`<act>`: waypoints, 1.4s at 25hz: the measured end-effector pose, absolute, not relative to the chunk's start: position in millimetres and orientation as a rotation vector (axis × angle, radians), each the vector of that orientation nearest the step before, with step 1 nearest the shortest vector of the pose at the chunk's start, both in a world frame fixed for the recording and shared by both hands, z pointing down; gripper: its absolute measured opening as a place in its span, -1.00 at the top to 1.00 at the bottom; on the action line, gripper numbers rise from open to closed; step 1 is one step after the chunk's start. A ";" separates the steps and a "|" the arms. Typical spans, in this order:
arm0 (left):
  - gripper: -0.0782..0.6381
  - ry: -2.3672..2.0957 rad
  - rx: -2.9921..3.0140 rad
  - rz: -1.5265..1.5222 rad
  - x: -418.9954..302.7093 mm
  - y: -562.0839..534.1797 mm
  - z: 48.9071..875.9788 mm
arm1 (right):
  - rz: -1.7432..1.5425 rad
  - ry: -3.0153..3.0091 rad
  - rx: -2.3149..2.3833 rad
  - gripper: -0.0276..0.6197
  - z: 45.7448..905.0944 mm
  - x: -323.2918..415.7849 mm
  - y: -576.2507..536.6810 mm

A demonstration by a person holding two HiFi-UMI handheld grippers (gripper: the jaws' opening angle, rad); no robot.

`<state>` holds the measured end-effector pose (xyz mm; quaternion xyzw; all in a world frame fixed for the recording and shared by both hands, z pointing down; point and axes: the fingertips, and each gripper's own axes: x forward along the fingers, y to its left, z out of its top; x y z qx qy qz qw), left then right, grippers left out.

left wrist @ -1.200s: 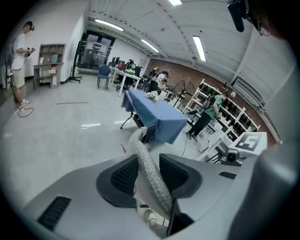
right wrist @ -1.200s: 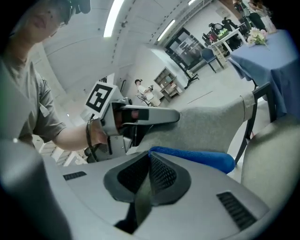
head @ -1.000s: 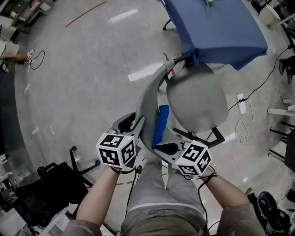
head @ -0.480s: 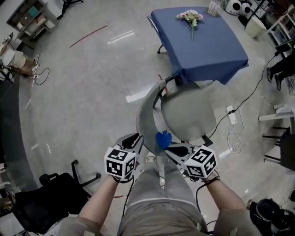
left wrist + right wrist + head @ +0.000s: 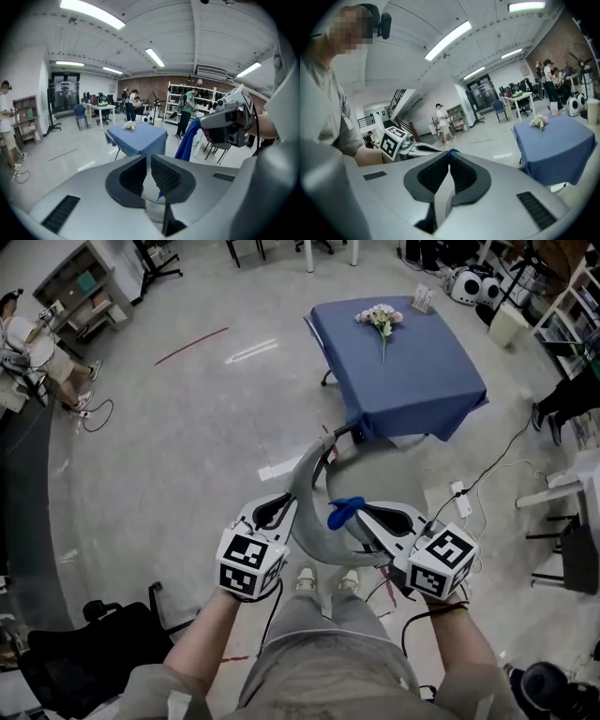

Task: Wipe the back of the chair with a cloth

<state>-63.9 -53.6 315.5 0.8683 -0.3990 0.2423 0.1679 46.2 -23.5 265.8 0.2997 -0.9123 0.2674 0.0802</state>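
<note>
The grey chair back curves up between my two grippers in the head view. My right gripper is shut on a blue cloth beside the back's top edge; only a blue tip shows at its pads. In the left gripper view the cloth hangs down from the right gripper. My left gripper is on the back's left side, its jaws closing with a narrow gap and nothing between them.
A table with a blue cover and a bunch of flowers stands just beyond the chair. A power strip and cables lie on the floor at right. A black chair base is at lower left. People stand far back.
Both grippers have risen along the chair back. The blue cloth came up with the right gripper from low beside the back to its top edge.
</note>
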 end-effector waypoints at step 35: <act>0.71 -1.532 2.868 0.216 -71.3 -29.4 107.4 | 0.021 -2.887 1.417 0.79 67.7 110.6 6.1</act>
